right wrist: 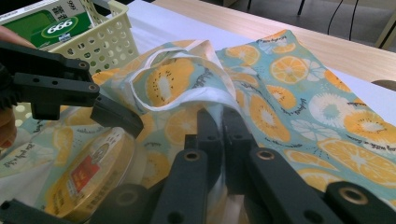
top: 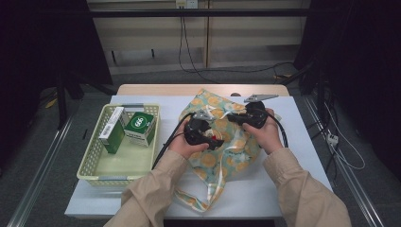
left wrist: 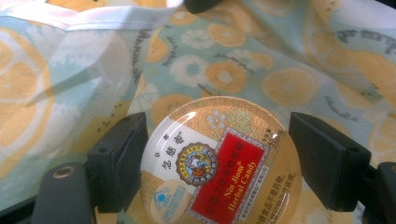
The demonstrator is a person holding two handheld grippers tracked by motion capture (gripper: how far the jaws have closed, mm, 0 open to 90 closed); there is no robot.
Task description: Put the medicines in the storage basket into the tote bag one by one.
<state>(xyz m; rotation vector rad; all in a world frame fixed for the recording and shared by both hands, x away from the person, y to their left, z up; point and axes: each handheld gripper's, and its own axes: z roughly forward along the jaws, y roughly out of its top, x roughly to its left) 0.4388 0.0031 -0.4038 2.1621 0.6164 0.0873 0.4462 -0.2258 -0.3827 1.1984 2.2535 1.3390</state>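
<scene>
A fabric bag [top: 208,161] printed with orange slices lies in the middle of the table. My left gripper [top: 215,139] is over it, shut on a round Nin Jiom Herbal Candy tin [left wrist: 219,163], one jaw pressed to each side of the tin. In the right gripper view the tin [right wrist: 88,172] sits at the bag's mouth, tilted on its edge. My right gripper [right wrist: 220,126] is shut on the white inner edge of the bag [right wrist: 289,93] and holds the opening up. Both hands meet over the bag, the grippers close together.
A pale yellow basket [top: 94,156] stands to the left of the bag, holding a green 666 box [top: 139,127] and a second green-and-white box [top: 112,130]. The bag's strap [top: 208,194] trails toward the front edge. A white sheet [top: 293,142] covers the table.
</scene>
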